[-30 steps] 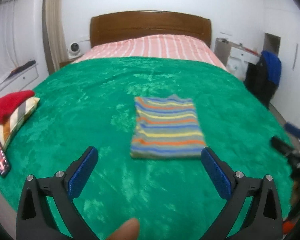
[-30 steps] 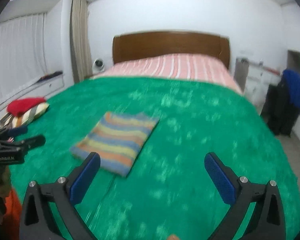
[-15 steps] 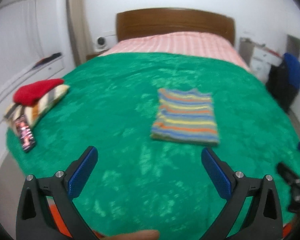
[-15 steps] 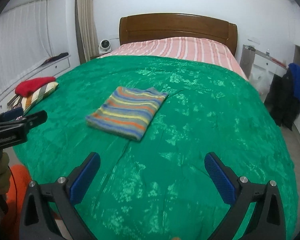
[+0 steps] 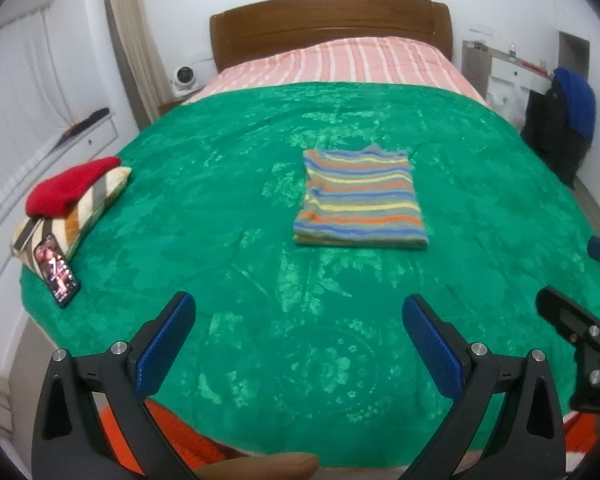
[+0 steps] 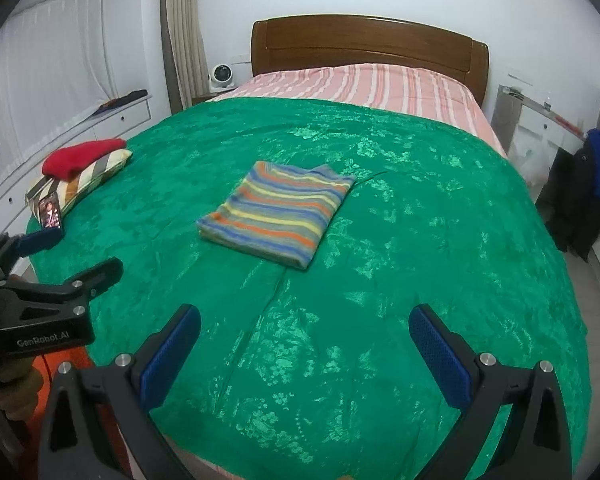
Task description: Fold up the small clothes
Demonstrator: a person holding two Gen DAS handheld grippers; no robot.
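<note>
The folded striped garment (image 5: pixel 360 200) lies flat mid-bed on the green blanket (image 5: pixel 220 208), well apart from both grippers. Only the right wrist view shows the left gripper (image 6: pixel 48 256) from the side, a hand (image 6: pixel 16 384) beneath it. The left gripper and right gripper (image 6: pixel 304 344) hover level over the bed's foot, jaws spread wide, empty.

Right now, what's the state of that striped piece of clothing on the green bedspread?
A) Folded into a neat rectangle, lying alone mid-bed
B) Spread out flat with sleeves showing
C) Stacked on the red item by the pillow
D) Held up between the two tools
A: the striped garment lies as a tidy folded rectangle on the green bedspread, and both the left gripper and the right gripper have their jaws wide apart, touching nothing.
</note>
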